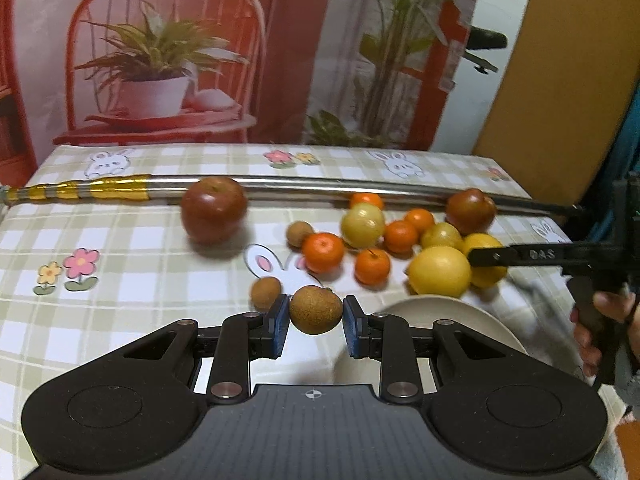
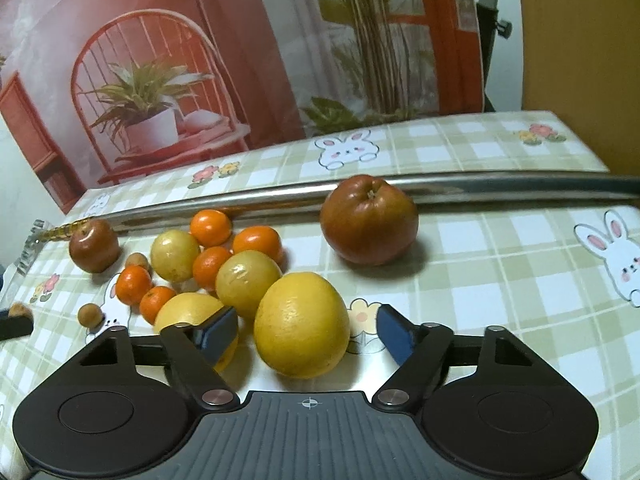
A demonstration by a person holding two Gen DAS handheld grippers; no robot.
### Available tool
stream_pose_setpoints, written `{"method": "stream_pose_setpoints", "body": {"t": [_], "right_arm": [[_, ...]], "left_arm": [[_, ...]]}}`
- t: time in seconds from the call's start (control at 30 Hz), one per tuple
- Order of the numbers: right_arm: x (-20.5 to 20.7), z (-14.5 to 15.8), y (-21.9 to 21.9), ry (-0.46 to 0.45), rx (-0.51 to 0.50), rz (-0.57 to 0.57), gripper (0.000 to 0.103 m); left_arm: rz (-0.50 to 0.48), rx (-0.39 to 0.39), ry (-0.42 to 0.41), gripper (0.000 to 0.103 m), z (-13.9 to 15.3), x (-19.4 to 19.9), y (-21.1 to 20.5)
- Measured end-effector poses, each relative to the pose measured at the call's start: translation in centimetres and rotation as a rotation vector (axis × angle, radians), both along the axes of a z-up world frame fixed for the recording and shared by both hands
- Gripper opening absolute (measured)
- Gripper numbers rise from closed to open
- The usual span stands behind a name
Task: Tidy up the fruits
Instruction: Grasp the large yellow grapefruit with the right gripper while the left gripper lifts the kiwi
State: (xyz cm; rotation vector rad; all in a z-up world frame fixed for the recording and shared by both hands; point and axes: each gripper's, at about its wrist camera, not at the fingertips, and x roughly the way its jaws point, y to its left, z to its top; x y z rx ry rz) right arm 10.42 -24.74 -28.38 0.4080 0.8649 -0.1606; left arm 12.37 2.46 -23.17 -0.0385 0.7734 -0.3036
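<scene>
My left gripper [image 1: 316, 314] is shut on a small brown kiwi [image 1: 316, 310], held just above the checked tablecloth. A second kiwi [image 1: 265, 292] lies beside its left finger, and a third kiwi [image 1: 299, 233] lies farther back. My right gripper [image 2: 306, 332] is open around a large yellow lemon [image 2: 300, 324], pads apart from its sides. Several tangerines [image 2: 208, 227], yellow-green fruits [image 2: 248, 282] and another lemon [image 2: 188, 312] cluster to the left. A red apple [image 2: 369, 220] sits behind; a smaller-looking apple [image 2: 94, 245] sits far left.
A long metal rod [image 1: 320, 184] with a gold-wrapped end lies across the table behind the fruit. A cream plate [image 1: 460, 320] sits at the near right in the left wrist view. A printed backdrop stands behind the table.
</scene>
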Motion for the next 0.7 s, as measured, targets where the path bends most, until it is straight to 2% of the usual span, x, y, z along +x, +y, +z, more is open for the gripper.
{"method": "stream_pose_setpoints", "body": {"t": [0.2,0.3,0.47,0.7], "right_arm": [[0.3,-1.0,-0.4,0.003,0.050,0.002,0.061],[0.4,-1.4,-0.5,0.004,0.087,0.007,0.050],[-0.2,-0.9,-0.1,0.017,0.088,-0.004,0.050],[-4.3,1.5,0.4,-0.016,0.089,-0.042,0.050]], "left_arm": [[-0.031,-0.014,0.046,0.030,-0.6,-0.2,-0.9],[-0.050,0.005,0.074,0.030,-0.9,-0.6,-1.5],[-0.052,-0.001,0.100,0.030,-1.4,-1.7,-2.0],[-0.075,0.029,0.123,0.030,-2.3,-3.5,-3.5]]}}
